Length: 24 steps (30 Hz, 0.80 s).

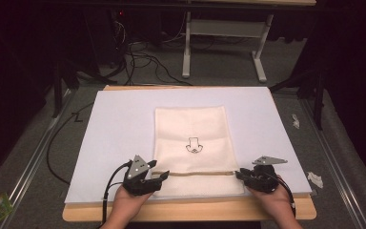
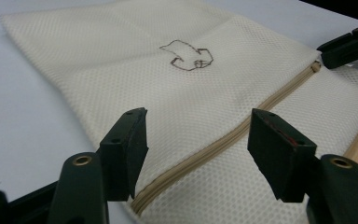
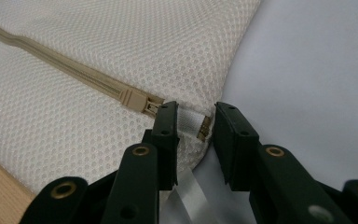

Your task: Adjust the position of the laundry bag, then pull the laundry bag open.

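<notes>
Mesh bag (image 1: 193, 143) lies on the mat (image 1: 119, 129), grippers flanking.

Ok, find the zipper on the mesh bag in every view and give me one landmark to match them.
High view: the zipper runs across the bag's near end, between both grippers.
Left gripper view: it slants from lower left to upper right, passing between the open jaws.
Right gripper view: it slants from upper left down to its slider by the jaws.
Shared landmark: the bag's right edge, where the zipper ends.

A cream mesh bag (image 1: 192, 143) with a beige zipper (image 1: 195, 173) and dark outline print (image 1: 194, 144).
</notes>
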Motion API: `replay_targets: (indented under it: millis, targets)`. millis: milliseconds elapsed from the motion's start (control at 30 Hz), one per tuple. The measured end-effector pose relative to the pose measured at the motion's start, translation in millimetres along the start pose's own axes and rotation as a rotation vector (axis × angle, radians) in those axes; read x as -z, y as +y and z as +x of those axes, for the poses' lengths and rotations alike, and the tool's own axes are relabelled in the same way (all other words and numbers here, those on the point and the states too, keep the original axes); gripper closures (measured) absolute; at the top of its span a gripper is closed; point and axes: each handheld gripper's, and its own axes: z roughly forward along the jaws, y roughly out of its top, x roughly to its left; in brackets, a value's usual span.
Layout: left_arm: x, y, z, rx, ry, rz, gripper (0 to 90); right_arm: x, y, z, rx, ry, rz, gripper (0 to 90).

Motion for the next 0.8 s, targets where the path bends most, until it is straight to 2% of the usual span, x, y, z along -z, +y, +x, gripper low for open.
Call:
replay_targets:
  millis: [167, 233, 267, 333, 533, 667, 800]
  targets:
    - [-11.6, 7.4, -12.6, -0.024, -0.025, 0.01, 37.2, -0.3, 0.6, 1.6, 0.023, -0.009, 0.003, 73.5]
    - [-24.0, 9.0, -17.9, -0.009, -0.064, 0.015, 37.2, -0.8, 2.4, 2.9, 0.033, -0.015, 0.016, 76.4]
    - [-24.0, 9.0, -17.9, -0.009, -0.064, 0.015, 37.2, -0.8, 2.7, 3.0, 0.036, -0.016, 0.019, 77.5]
    - [-38.3, 10.1, -20.0, 0.014, -0.093, 0.032, 36.9, -1.0, 3.1, 4.2, 0.043, -0.017, 0.02, 80.0]
    - [-55.4, 17.0, -28.8, 0.057, -0.123, 0.031, 36.5, 0.2, 3.0, 6.4, 0.065, -0.021, 0.021, 83.2]
    - [-58.9, 22.7, -41.4, 0.025, -0.151, 0.053, 38.5, 4.3, 3.2, 8.6, 0.08, -0.022, 0.001, 84.0]
    - [-66.4, 28.4, -53.5, 0.022, -0.198, 0.058, 41.9, 9.5, 4.3, 11.4, 0.095, -0.021, -0.022, 84.4]
